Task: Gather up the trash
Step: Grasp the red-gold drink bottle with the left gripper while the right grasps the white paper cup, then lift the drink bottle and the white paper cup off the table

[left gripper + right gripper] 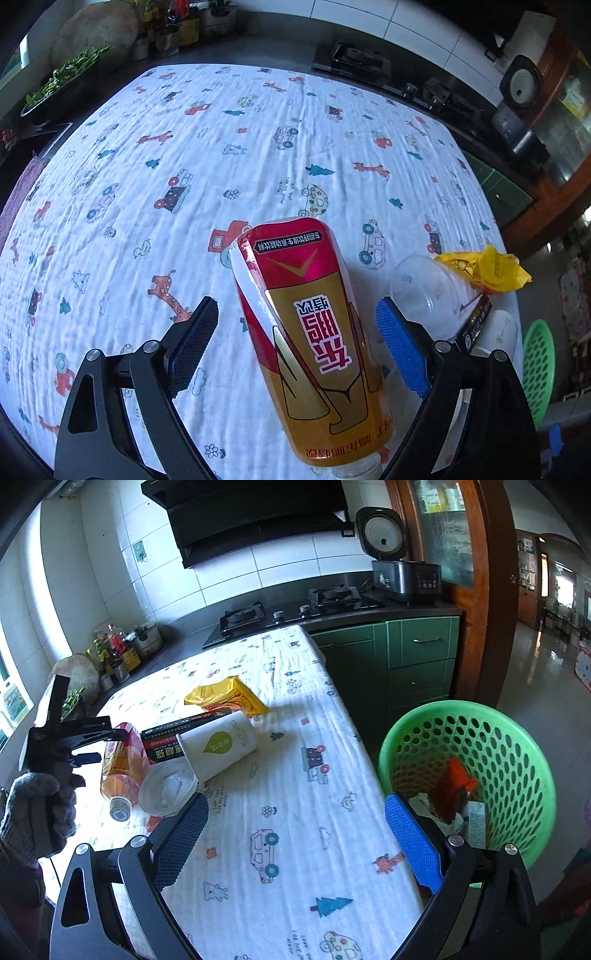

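Note:
A red and gold plastic bottle (314, 332) lies on the patterned tablecloth (184, 147), between the open fingers of my left gripper (295, 332), which do not touch it. It also shows in the right wrist view (123, 764), cap toward me. Beside it lie a clear plastic lid (168, 788), a white paper cup (218, 746), a black box (173, 738) and a yellow wrapper (225, 698). My right gripper (295, 838) is open and empty above the table's near right edge. A green basket (480, 768) on the floor holds some trash.
A gas hob (288, 613) and a rice cooker (402, 572) stand on the counter behind the table. Green cabinets (417, 661) are beside the basket. Jars and greens (110, 650) sit at the back left. A gloved hand (37, 812) holds the left gripper.

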Demonstrator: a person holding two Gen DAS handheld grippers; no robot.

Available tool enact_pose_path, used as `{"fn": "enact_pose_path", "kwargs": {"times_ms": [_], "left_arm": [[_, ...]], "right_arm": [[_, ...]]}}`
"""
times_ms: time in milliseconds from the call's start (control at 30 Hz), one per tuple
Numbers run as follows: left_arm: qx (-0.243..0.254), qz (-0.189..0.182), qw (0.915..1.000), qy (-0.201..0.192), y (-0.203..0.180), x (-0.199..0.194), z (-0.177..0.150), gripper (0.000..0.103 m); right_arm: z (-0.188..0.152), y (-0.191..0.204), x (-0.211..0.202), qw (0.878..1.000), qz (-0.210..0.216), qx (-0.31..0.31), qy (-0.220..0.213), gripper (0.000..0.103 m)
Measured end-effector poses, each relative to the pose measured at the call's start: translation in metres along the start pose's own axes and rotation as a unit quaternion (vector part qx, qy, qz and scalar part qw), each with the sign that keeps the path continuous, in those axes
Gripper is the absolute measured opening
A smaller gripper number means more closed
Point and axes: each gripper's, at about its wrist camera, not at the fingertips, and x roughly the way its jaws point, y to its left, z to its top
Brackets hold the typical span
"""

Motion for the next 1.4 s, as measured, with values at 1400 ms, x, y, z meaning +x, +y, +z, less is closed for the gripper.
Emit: {"fn": "enact_pose_path", "kwargs": {"times_ms": [1400], "left_arm": [[0.111, -0.038, 0.9918, 0.051, 0.047, 0.010, -0.016, 0.079]], "right_arm": [[0.066, 0.060, 0.145, 0.970, 0.061, 0.174, 0.156, 0.085]]}}
